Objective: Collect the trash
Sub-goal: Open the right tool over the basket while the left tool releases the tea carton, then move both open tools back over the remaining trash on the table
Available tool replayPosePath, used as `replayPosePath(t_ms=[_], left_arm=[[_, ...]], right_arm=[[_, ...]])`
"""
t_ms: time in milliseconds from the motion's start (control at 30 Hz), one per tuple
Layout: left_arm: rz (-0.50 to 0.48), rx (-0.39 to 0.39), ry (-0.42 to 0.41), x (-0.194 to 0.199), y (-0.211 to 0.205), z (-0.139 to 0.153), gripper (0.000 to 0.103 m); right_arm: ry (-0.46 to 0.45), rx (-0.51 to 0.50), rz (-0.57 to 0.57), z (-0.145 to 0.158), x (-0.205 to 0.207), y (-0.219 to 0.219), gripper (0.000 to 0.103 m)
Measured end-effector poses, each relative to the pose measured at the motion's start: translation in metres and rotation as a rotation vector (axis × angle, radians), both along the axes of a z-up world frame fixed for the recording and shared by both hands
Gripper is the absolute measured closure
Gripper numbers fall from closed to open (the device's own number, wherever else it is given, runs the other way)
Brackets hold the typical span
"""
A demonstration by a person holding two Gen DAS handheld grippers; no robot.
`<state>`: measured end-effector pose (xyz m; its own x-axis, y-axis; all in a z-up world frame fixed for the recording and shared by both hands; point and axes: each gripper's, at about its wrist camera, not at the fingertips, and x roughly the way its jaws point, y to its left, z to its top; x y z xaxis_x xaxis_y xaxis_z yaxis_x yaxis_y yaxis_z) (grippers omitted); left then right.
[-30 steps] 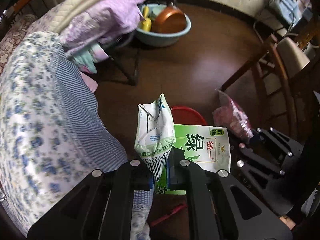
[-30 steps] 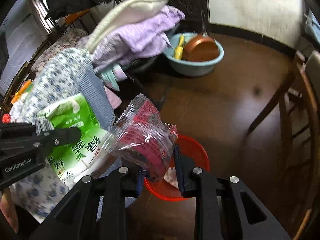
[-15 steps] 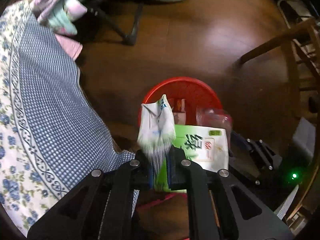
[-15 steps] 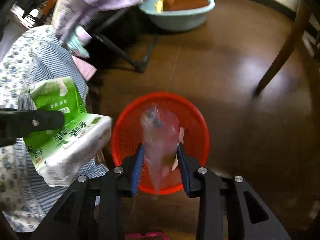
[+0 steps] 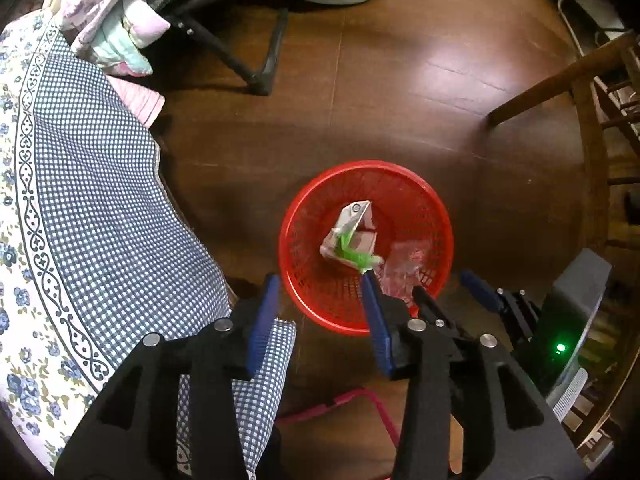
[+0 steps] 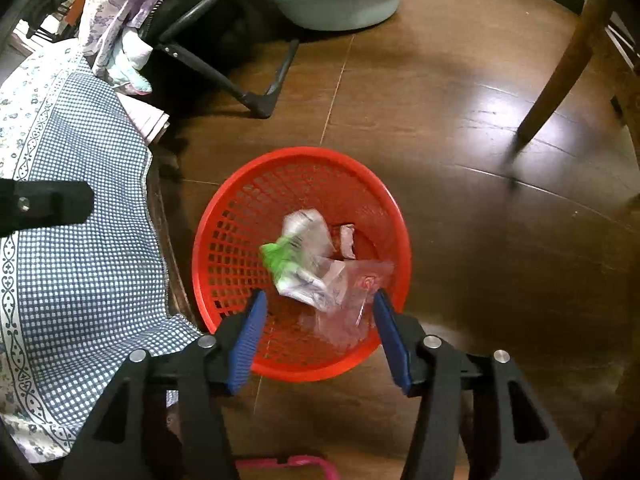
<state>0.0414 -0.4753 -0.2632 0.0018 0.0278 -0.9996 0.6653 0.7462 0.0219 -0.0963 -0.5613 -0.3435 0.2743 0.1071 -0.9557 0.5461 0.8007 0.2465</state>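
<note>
Now both grippers have just let go: the left gripper (image 5: pixel 320 292) and the right gripper (image 6: pixel 318 306) hang with jaws freshly opened and nothing between them. Below, the green-and-white carton (image 5: pixel 347 236) and the clear wrapper (image 6: pixel 352 296) lie inside the red basket (image 6: pixel 240 216) on the floor, so these two pieces look collected.

A blue checked cloth with flowers (image 5: pixel 80 208) hung on the left, a pale green tub (image 6: pixel 340 4) sat far back on the brown floor (image 5: pixel 400 100), and a wooden chair leg (image 6: pixel 560 64) stood at the right.
</note>
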Motion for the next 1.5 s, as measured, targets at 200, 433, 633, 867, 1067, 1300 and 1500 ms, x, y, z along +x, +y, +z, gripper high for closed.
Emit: replayPosePath(t_ms=[200, 433, 633, 867, 1067, 1300, 1500], left_arm=[[-0.008, -0.096, -0.075, -0.002, 0.001, 0.041, 0.036], [-0.035, -0.311, -0.286, -0.014, 0.024, 0.128, 0.013], [-0.03, -0.402, -0.342, -0.024, 0.047, 0.175, 0.008], [0.013, -0.444, -0.414, -0.027, 0.085, 0.208, 0.007], [0.139, -0.473, -0.549, -0.02, 0.177, 0.251, 0.007], [0.409, -0.386, -0.671, 0.0, 0.331, 0.276, 0.007], [0.621, -0.33, -0.804, 0.008, 0.439, 0.306, 0.007]], right_arm=[[0.012, -0.055, 0.022, 0.015, -0.002, 0.005, 0.021], [-0.021, -0.126, 0.059, 0.05, 0.004, 0.016, 0.014], [-0.048, -0.181, 0.096, 0.084, 0.014, 0.032, 0.014], [-0.09, -0.243, 0.108, 0.123, 0.017, 0.045, 0.014], [-0.183, -0.358, 0.153, 0.185, 0.022, 0.067, 0.014], [-0.331, -0.403, 0.214, 0.26, 0.034, 0.115, 0.01], [-0.424, -0.435, 0.339, 0.316, 0.05, 0.185, 0.006]])
